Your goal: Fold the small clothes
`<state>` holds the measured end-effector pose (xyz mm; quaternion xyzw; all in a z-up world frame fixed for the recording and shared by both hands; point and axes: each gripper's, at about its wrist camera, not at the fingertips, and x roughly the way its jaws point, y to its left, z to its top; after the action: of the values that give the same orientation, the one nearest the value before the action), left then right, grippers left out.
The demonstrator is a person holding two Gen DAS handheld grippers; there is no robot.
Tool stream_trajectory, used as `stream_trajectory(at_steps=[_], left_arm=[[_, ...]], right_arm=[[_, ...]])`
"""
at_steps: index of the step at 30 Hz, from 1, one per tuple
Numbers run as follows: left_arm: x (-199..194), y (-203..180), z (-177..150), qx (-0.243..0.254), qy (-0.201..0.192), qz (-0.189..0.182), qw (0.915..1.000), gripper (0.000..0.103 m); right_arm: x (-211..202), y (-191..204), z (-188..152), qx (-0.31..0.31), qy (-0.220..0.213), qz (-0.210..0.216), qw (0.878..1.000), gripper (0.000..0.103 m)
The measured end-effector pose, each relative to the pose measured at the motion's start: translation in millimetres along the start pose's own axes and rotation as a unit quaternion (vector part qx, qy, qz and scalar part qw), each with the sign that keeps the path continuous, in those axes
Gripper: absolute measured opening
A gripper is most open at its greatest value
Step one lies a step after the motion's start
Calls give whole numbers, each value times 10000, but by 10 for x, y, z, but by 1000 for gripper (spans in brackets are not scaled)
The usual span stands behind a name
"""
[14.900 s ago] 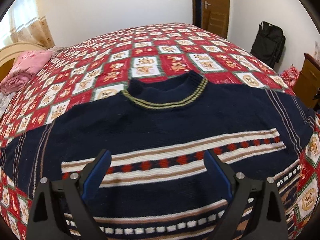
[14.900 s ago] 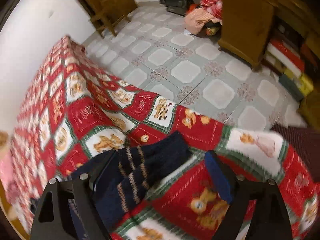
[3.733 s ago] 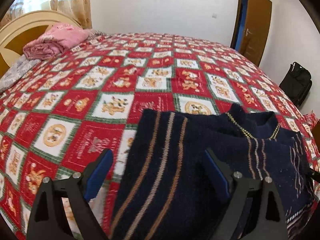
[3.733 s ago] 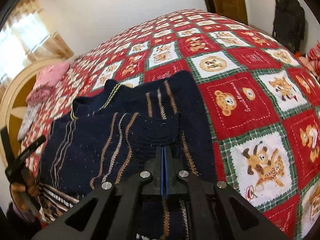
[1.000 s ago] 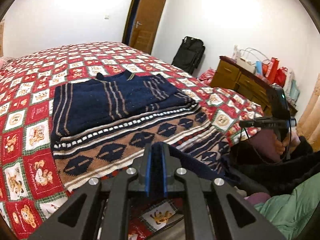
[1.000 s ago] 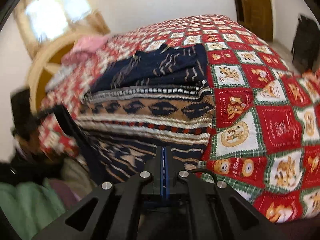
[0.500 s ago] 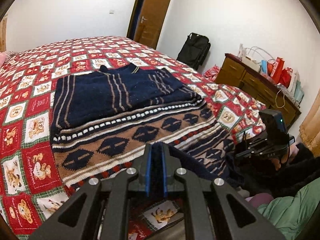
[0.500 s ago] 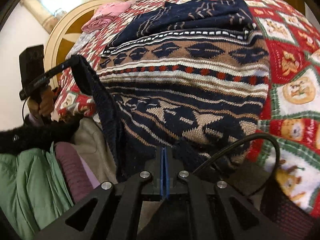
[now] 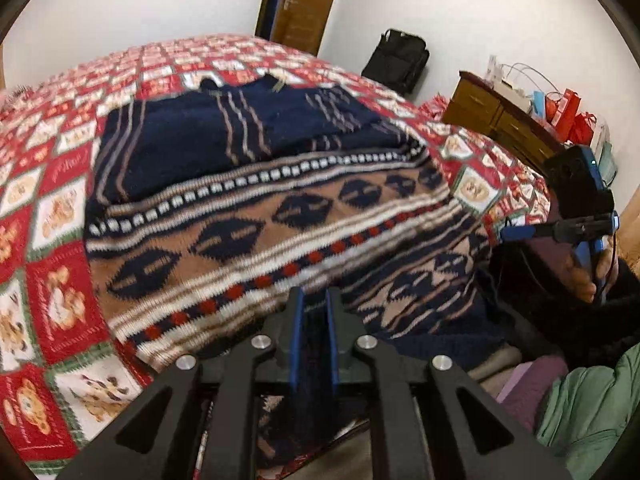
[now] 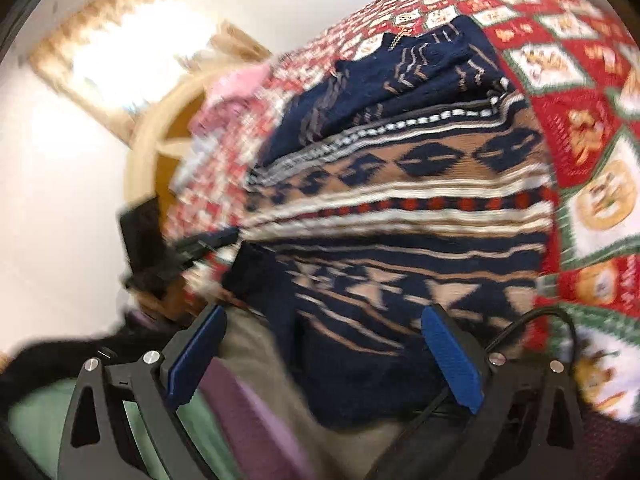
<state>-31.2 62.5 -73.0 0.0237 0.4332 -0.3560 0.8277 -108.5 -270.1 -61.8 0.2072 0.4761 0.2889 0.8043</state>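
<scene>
sweater point(image 9: 256, 216): patterned navy knit, on the bedspread point(image 9: 48, 208), sleeves folded over its chest, hem hanging off the bed edge | left gripper point(image 9: 312, 332): jaws nearly closed, pinching the sweater hem | right gripper point(image 10: 320, 360): jaws wide apart, holding nothing, just over the hanging hem | view: right-wrist blurred

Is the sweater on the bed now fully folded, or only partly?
Only partly. On the sweater both sleeves lie folded across the navy chest, but the patterned lower half is spread flat and its hem hangs over the edge of the bed.
</scene>
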Motion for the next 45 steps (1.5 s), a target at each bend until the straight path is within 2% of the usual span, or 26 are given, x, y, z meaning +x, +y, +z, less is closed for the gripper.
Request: stream_trajectory(at_steps=[3, 4, 7, 10, 11, 13, 15, 17, 18, 20, 22, 25, 27, 31, 33, 35, 37, 38, 40, 42, 44, 45], left_arm=[[104, -22, -78, 103, 317, -332, 9989, 14], [137, -50, -118, 217, 440, -356, 9982, 17], [230, -162, -240, 669, 672, -112, 9954, 25], [231, -200, -302, 855, 776, -228, 9930, 27], [209, -200, -315, 889, 773, -299, 9926, 30], [175, -195, -341, 948, 748, -389, 9919, 48], [188, -166, -355, 879, 757, -333, 9927, 50], [242, -112, -339, 712, 823, -254, 9937, 50], [268, -95, -339, 661, 870, -275, 9936, 48], [285, -104, -373, 703, 945, -342, 9925, 42], [288, -164, -413, 904, 979, -335, 9905, 27], [282, -161, -408, 933, 958, -266, 9907, 14], [239, -119, -377, 827, 859, -278, 9925, 11], [7, -44, -241, 650, 385, -214, 9969, 8], [-196, 45, -103, 398, -71, -115, 9991, 7], [-416, 176, 51, 29, -637, -104, 9979, 7], [-577, 279, 180, -244, -1064, -142, 9939, 7], [-610, 287, 220, -274, -1132, -96, 9931, 7], [-653, 320, 300, -208, -1125, -42, 9934, 7], [-560, 278, 315, -61, -855, -119, 9962, 9], [-343, 190, 254, 218, -304, -262, 9990, 18], [-226, 142, 190, 377, -36, -329, 9987, 28]], right_arm=[[87, 28, -48, -432, 383, -314, 9978, 99], [147, 58, -74, -710, 587, -547, 9942, 99], [318, 160, -150, -1427, 1076, -1147, 9772, 98], [437, 215, -200, -1951, 1356, -1598, 9581, 98], [453, 223, -197, -2100, 1403, -1712, 9523, 98], [490, 219, -189, -2255, 1515, -1739, 9465, 97], [545, 187, -197, -2306, 1643, -1633, 9451, 75], [622, 90, -230, -2151, 1773, -1786, 9436, 34], [678, -1, -243, -2000, 1853, -1870, 9438, 29], [751, -105, -287, -1834, 1912, -1772, 9478, 25], [784, -132, -356, -1845, 1940, -1654, 9492, 22], [733, -92, -377, -1957, 1822, -1596, 9503, 13], [636, -58, -361, -1914, 1664, -1587, 9542, 11], [225, 23, -166, -1629, 850, -1650, 9690, 10], [-97, 76, 20, -1431, 190, -1502, 9781, 10], [-307, 151, 184, -1350, -296, -1341, 9813, 10], [-421, 190, 366, -1327, -569, -1259, 9815, 10], [-399, 229, 426, -1356, -615, -1305, 9802, 10], [-416, 243, 505, -1479, -650, -1402, 9768, 10], [-367, 269, 515, -1491, -634, -1395, 9769, 10], [-353, 269, 453, -1502, -596, -1409, 9768, 10], [-342, 251, 415, -1477, -565, -1409, 9773, 10]])
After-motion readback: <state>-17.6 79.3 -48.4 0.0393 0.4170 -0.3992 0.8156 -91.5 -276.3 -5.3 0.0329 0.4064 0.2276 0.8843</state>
